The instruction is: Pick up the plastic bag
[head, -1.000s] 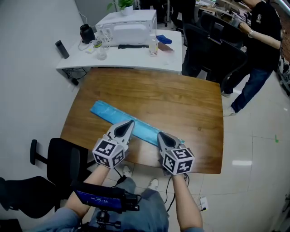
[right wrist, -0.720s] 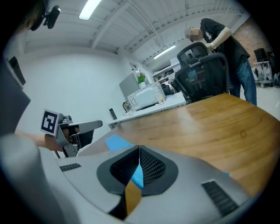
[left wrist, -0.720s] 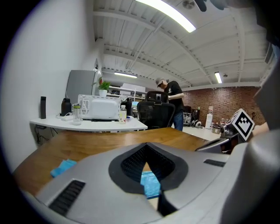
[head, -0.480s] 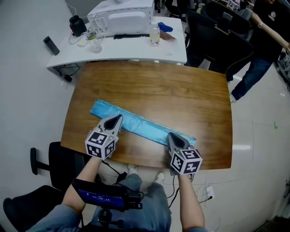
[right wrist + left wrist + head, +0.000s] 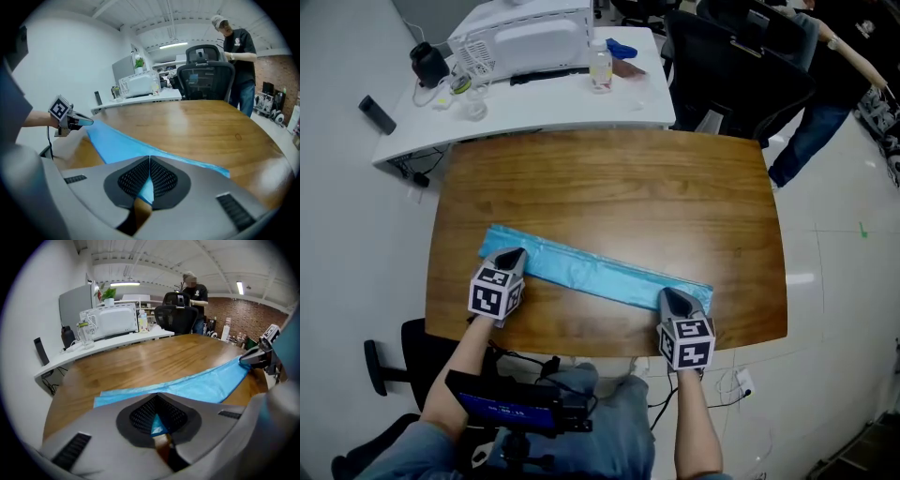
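The plastic bag (image 5: 591, 272) lies flat near the bench's (image 5: 609, 178) front edge, not yet lifted. Left tool (image 5: 517, 254) and right tool (image 5: 667, 294) sit at its ends, jaws pressed together, apparently gripping nothing.

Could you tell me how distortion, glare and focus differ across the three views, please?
Head view: sharp, mildly bowed, with a bright reflection on the floor. Left gripper view: strong fisheye, dark corners, sheen on the table, left gripper blurred up close. Right gripper view: same fisheye, right gripper soft.
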Available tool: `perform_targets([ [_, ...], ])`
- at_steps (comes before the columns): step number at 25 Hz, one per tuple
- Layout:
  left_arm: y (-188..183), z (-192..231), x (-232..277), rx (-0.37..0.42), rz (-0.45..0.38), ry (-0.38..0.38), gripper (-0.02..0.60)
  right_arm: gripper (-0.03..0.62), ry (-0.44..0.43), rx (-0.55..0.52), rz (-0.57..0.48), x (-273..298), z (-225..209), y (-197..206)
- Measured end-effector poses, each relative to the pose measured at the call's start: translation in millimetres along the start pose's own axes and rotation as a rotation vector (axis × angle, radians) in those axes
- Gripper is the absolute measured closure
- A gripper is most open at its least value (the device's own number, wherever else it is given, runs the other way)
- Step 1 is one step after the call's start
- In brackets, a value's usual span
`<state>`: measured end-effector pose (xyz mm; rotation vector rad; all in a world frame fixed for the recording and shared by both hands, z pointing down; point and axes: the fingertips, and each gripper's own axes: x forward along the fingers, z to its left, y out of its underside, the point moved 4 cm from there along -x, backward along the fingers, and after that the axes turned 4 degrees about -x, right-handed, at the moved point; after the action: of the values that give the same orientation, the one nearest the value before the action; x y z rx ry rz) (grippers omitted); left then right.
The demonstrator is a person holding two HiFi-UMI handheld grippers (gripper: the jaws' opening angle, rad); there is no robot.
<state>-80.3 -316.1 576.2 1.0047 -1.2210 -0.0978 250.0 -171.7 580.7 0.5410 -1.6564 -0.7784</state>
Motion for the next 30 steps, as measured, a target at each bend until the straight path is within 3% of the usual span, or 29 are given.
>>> perform_targets([
  [4,13,3,12,0.024,0.071,0.017,0.578,0.593,0.056,-0.034,0.064,0,-6,11],
  [11,15,3,16,0.039,0.087,0.024,0.575,0.593,0.067,-0.061,0.072,2,-5,10],
  [30,48,-13,-17,-0.083,0.087,-0.041,0.574,0.593,-0.051,-0.213,0.134,5,-9,7],
])
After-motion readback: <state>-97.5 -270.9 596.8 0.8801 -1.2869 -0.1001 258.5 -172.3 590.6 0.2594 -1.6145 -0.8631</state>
